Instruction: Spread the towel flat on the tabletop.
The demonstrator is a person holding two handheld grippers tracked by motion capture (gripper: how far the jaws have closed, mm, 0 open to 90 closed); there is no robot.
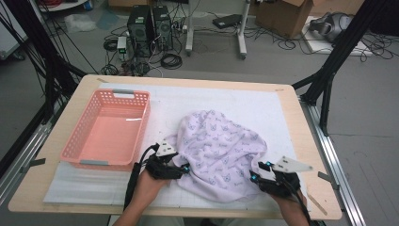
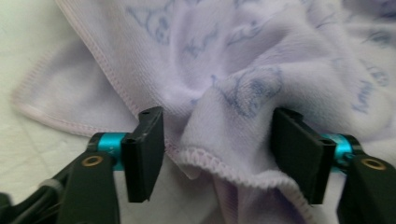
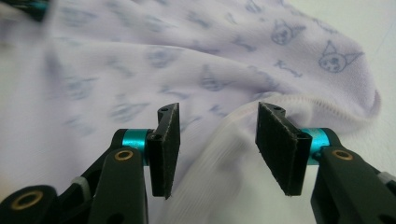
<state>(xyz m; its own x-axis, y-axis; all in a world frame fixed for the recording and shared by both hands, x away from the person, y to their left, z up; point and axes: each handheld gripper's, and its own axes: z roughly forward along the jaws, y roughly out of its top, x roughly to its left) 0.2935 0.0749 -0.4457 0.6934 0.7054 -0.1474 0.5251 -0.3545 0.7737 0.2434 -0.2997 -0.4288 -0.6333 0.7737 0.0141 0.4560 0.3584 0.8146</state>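
— While the high view looks down on the table point(image 1: 291, 122), where does the cloth point(image 1: 221, 150) lie?
— Crumpled in a heap on the white mat point(image 1: 244, 106), right of the middle and toward the near edge. A pink basket point(image 1: 141, 123) stands to its left, just apart from it. The left gripper point(image 1: 187, 168) sits at the cloth's near left edge, the right gripper point(image 1: 253, 178) at its near right edge, a hand behind each.

— And the left gripper view?
— Both jaws stand apart. A hemmed fold of the cloth point(image 2: 233, 116) bulges up between them; the right pad point(image 2: 296, 149) lies against the fabric, the left pad point(image 2: 145, 151) sits just beside the hem, not pressing. So the left gripper point(image 2: 219, 156) is open, the fold loose between the jaws.

— The right gripper view?
— Same picture: the right gripper point(image 3: 217, 149) has its jaws spread, a ribbed hem of the cloth point(image 3: 140, 70) rising through the gap, with neither pad pinching it. Printed cat faces show on the far fabric.
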